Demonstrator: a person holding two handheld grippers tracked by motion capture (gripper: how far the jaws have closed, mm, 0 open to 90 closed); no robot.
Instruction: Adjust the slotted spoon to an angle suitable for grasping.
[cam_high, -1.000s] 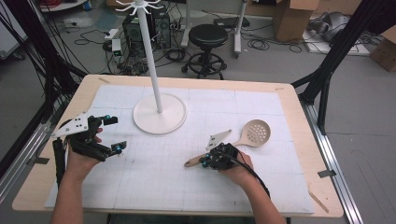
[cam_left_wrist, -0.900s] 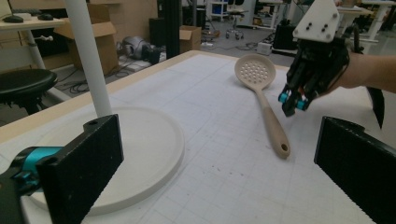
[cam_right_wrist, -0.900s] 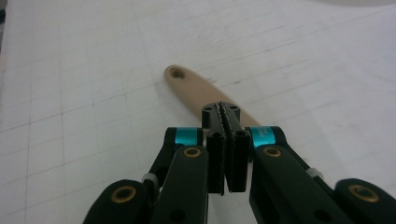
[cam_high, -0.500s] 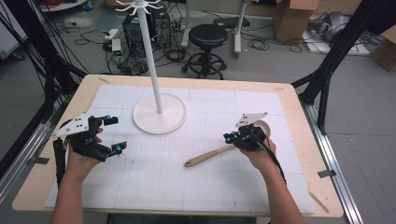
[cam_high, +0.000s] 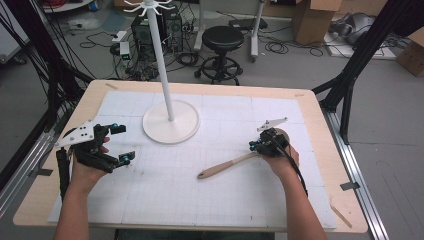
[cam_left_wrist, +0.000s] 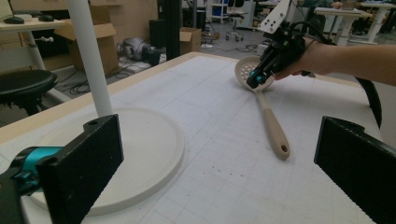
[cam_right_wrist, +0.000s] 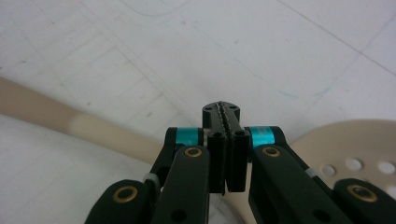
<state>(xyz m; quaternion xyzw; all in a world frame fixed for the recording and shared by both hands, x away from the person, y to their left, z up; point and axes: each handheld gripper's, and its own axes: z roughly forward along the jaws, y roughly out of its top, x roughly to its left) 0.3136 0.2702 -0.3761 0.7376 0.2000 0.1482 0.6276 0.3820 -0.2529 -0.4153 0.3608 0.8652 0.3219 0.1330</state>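
Observation:
A beige slotted spoon (cam_high: 227, 165) lies on the white mat, handle toward the near left, bowl (cam_right_wrist: 345, 144) at the far right. My right gripper (cam_high: 255, 146) hovers at the spoon's neck, just above it, with its jaws shut flat on each other (cam_right_wrist: 221, 112) and nothing between them. The left gripper view shows that gripper (cam_left_wrist: 257, 79) tipped down over the bowl end of the spoon (cam_left_wrist: 271, 126). My left gripper (cam_high: 122, 143) rests at the mat's left side, open wide and empty, its pads (cam_left_wrist: 84, 172) far apart.
A white stand with a tall pole (cam_high: 162, 65) and round base (cam_high: 171, 122) sits at the mat's far middle (cam_left_wrist: 140, 154). The wooden table edge (cam_high: 320, 115) frames the mat. A stool, cables and boxes stand on the floor beyond.
My right gripper has slid right and away along the spoon, from the handle to the neck beside the bowl. The spoon and the left gripper have stayed put.

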